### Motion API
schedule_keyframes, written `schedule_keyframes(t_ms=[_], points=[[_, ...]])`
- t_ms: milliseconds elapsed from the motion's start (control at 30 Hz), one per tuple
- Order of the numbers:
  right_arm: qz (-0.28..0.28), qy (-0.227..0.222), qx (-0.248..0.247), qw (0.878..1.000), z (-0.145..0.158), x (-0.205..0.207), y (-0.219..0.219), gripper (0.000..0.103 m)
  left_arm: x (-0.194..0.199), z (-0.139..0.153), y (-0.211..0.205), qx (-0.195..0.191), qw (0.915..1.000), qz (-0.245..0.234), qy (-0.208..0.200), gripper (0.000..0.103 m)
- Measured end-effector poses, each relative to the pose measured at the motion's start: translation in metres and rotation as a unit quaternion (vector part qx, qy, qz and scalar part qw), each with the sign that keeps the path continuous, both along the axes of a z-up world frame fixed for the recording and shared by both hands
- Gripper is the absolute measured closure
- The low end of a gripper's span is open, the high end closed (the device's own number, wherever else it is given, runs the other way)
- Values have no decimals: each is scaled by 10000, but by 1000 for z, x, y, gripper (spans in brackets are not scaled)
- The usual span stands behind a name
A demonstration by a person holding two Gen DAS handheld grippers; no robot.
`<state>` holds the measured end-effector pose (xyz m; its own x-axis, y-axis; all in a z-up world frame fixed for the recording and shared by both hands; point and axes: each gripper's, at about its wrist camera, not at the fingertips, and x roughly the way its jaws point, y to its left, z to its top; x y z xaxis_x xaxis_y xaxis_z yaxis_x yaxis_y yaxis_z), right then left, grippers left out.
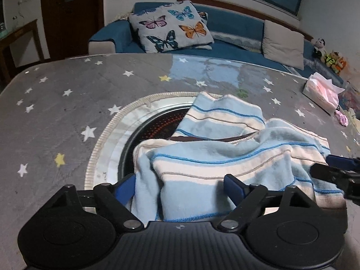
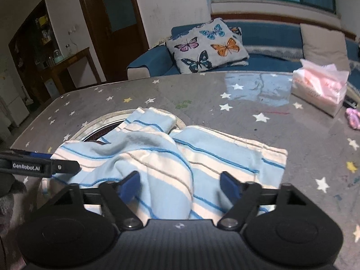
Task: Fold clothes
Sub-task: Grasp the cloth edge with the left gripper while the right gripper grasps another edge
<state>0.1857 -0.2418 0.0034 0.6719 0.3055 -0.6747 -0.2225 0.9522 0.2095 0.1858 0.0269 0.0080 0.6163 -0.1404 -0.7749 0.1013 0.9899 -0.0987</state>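
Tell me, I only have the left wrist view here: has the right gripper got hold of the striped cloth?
Observer: Not that I can see. In the right wrist view the right gripper has its jaws apart, and the striped cloth lies loosely between them.
Operator: How does the cloth's right end lie?
Observer: It lies spread flat on the table, while the middle is bunched into a ridge.
Operator: Where does my left gripper show up from there?
Observer: The left gripper comes in from the left side of the picture, with its fingertips at the cloth's left edge.
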Motion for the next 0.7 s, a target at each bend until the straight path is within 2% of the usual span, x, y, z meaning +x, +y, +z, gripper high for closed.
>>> schedule_keyframes(t_ms=[33,100,167,200,267,333,467,500,700], points=[[15,28,47,10000,-1,2,0,40,0,-1,0,-5,10000,-51,7,29],[46,61,137,9999,-3,4,-1,55,1,-3,0,-38,9999,-105,43,41],[82,76,224,9997,-4,5,-1,65,1,-4,2,-103,9999,-113,59,53],[102,47,242,9996,-3,4,0,67,0,-3,4,-123,9999,-103,42,56],[132,-23,227,9997,0,1,2,75,-2,-1,5,-145,9998,-107,-18,71],[148,-111,227,9996,5,-3,3,80,-6,2,7,-158,9998,-104,-76,77],[221,-318,279,9989,20,-16,4,92,-17,9,10,-231,9994,-127,-223,85],[263,-369,283,9986,24,-20,4,98,-20,11,11,-246,9992,-148,-269,85],[549,-614,178,9964,40,-44,16,100,-36,23,14,-247,9982,-254,-488,87]])
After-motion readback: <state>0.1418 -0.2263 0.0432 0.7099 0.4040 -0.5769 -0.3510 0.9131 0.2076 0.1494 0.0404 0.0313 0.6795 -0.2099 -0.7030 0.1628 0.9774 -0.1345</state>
